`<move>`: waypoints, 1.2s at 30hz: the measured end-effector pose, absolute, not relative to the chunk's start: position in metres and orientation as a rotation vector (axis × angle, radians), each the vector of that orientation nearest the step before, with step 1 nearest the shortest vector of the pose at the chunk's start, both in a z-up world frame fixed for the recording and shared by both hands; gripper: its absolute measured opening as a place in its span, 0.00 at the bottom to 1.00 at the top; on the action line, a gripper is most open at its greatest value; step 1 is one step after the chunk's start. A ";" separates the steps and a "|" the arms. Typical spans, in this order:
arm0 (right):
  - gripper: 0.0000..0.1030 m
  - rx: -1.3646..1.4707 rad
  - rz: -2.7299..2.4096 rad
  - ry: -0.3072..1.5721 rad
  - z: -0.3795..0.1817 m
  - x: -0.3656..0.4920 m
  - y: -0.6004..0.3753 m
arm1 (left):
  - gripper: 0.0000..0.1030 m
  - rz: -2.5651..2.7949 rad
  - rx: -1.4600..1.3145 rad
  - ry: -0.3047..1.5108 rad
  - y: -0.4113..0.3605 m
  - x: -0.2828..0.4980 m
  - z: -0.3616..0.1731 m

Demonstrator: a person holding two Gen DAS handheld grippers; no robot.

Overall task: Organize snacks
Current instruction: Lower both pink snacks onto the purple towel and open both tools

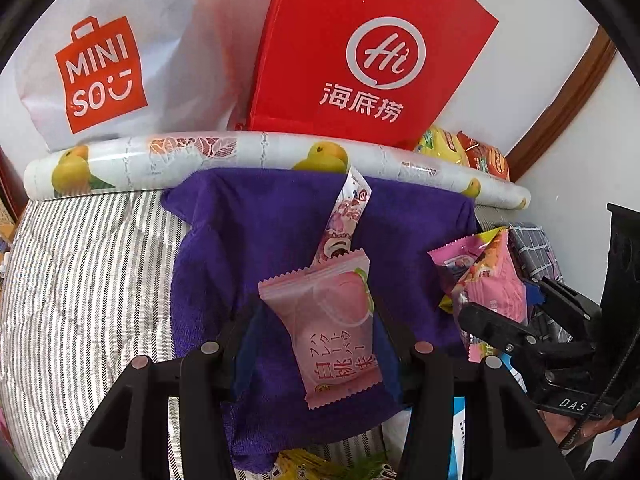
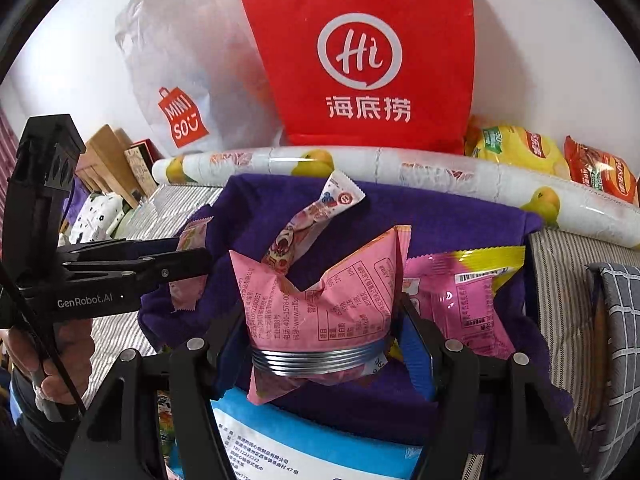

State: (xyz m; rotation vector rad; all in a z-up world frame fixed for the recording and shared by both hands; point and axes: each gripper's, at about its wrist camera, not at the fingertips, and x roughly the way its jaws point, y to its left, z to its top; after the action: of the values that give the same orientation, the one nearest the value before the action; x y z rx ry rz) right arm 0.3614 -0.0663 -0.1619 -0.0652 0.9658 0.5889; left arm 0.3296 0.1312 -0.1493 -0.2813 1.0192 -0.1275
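Sitting between left gripper (image 1: 316,320) jaws, peach snack packet (image 1: 336,320) over purple cloth (image 1: 256,240)

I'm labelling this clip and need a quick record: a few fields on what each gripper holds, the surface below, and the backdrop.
left gripper: shut on peach snack packet
right gripper: shut on pink snack bag
below: purple towel on striped bedding
on towel: slim candy stick packet
backdrop: red paper bag, white Miniso bag, fruit-print roll

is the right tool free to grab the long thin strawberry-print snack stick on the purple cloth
Probably not: the right tool is shut on a pink snack packet, which also covers the long thin strawberry-print snack stick.
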 end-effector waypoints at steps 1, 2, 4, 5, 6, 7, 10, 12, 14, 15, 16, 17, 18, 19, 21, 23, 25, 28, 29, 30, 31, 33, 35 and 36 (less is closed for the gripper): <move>0.65 -0.067 0.589 0.966 -0.163 0.361 -0.066 | 0.47 -0.127 -0.280 1.020 0.131 0.330 -0.150; 0.66 -0.068 0.587 0.966 -0.164 0.361 -0.066 | 0.47 -0.125 -0.280 1.020 0.132 0.330 -0.150; 0.66 -0.069 0.578 0.974 -0.167 0.363 -0.066 | 0.47 -0.122 -0.283 1.022 0.132 0.330 -0.150; 0.66 -0.068 0.574 0.978 -0.168 0.363 -0.067 | 0.47 -0.120 -0.286 1.023 0.133 0.330 -0.150; 0.66 -0.066 0.572 0.981 -0.169 0.364 -0.067 | 0.47 -0.120 -0.288 1.025 0.134 0.330 -0.151; 0.66 -0.066 0.570 0.982 -0.170 0.365 -0.067 | 0.47 -0.118 -0.290 1.028 0.135 0.330 -0.152; 0.66 -0.089 0.556 0.983 -0.172 0.365 -0.066 | 0.47 -0.117 -0.292 1.035 0.135 0.329 -0.154; 0.66 -0.104 0.541 0.983 -0.173 0.365 -0.064 | 0.47 -0.115 -0.288 1.039 0.135 0.329 -0.155; 0.66 -0.108 0.534 0.989 -0.176 0.366 -0.064 | 0.47 -0.114 -0.285 1.044 0.134 0.329 -0.156; 0.66 -0.105 0.530 0.995 -0.177 0.367 -0.064 | 0.47 -0.114 -0.283 1.045 0.133 0.331 -0.157; 0.66 -0.102 0.530 1.000 -0.178 0.368 -0.064 | 0.47 -0.114 -0.282 1.046 0.132 0.331 -0.157; 0.66 -0.099 0.530 1.004 -0.179 0.368 -0.064 | 0.47 -0.112 -0.280 1.049 0.132 0.331 -0.157; 0.66 -0.098 0.530 1.006 -0.180 0.369 -0.064 | 0.47 -0.111 -0.279 1.050 0.132 0.332 -0.158; 0.66 -0.099 0.529 1.007 -0.180 0.369 -0.064 | 0.47 -0.111 -0.279 1.052 0.132 0.332 -0.158; 0.66 -0.103 0.528 1.009 -0.181 0.369 -0.064 | 0.47 -0.111 -0.280 1.058 0.132 0.333 -0.160; 0.66 -0.103 0.528 1.008 -0.180 0.369 -0.063 | 0.47 -0.109 -0.282 1.065 0.132 0.335 -0.162; 0.66 -0.102 0.525 1.005 -0.180 0.369 -0.063 | 0.47 -0.111 -0.282 1.068 0.132 0.335 -0.163; 0.66 -0.105 0.519 1.009 -0.181 0.369 -0.063 | 0.47 -0.113 -0.280 1.070 0.132 0.335 -0.163; 0.66 -0.108 0.516 1.011 -0.181 0.370 -0.063 | 0.47 -0.117 -0.279 1.070 0.131 0.335 -0.163; 0.67 -0.108 0.514 1.012 -0.181 0.369 -0.063 | 0.47 -0.118 -0.279 1.072 0.131 0.336 -0.163; 0.67 -0.107 0.513 1.014 -0.181 0.369 -0.063 | 0.47 -0.119 -0.278 1.074 0.130 0.336 -0.163; 0.71 -0.101 0.516 1.023 -0.180 0.369 -0.063 | 0.47 -0.122 -0.276 1.077 0.130 0.336 -0.163; 0.74 -0.093 0.515 1.030 -0.180 0.368 -0.063 | 0.47 -0.126 -0.279 1.079 0.129 0.336 -0.163; 0.74 -0.087 0.514 1.026 -0.178 0.367 -0.064 | 0.47 -0.129 -0.281 1.078 0.130 0.336 -0.163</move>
State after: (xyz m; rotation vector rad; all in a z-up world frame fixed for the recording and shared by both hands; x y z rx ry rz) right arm 0.3674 -0.0638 -0.1784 -0.0866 1.0260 0.5144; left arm 0.3360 0.1296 -0.1633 -0.2807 1.0781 -0.1292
